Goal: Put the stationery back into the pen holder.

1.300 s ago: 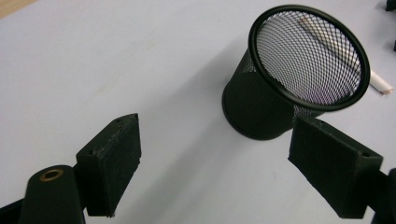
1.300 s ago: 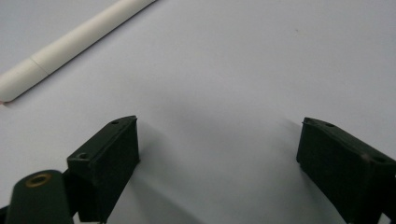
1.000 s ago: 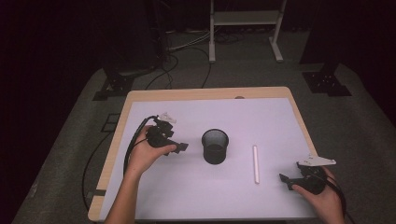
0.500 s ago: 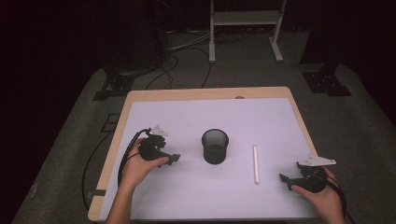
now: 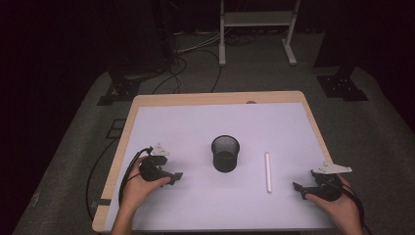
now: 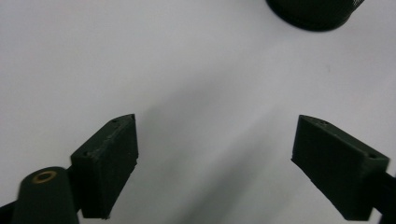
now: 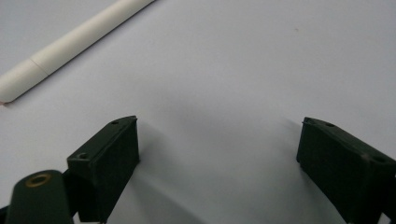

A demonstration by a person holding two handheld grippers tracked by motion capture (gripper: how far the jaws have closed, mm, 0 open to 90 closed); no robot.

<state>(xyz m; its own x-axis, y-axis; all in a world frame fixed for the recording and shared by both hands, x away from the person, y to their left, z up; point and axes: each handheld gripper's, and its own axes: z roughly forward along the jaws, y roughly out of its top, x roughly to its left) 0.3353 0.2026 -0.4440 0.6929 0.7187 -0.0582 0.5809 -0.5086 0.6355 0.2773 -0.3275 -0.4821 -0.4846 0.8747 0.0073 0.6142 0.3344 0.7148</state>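
A black mesh cup [image 5: 225, 153] stands upright in the middle of the white sheet; its base edge [image 6: 308, 11] shows at the top of the left gripper view. A white pen [image 5: 267, 171] lies right of the cup, and one end [image 7: 70, 44] shows in the right gripper view. My left gripper [image 5: 177, 175] rests low at the cup's left, pointing toward it. Its jaws have just been opening and stand wide apart [image 6: 217, 123] over bare sheet. My right gripper [image 5: 297, 187] sits near the front right, open [image 7: 219, 122], with the pen beyond its left jaw.
The white sheet covers a wooden table [image 5: 215, 98] whose rim shows at the back and left. A cable [image 5: 128, 169] loops from the left gripper over the table's left edge. Dark floor, cables and a metal stand [image 5: 254, 19] lie beyond the table.
My left hand has come down and back toward the front edge, away from the cup, and its jaws stand a little wider. The right hand, the pen and the cup have not moved.
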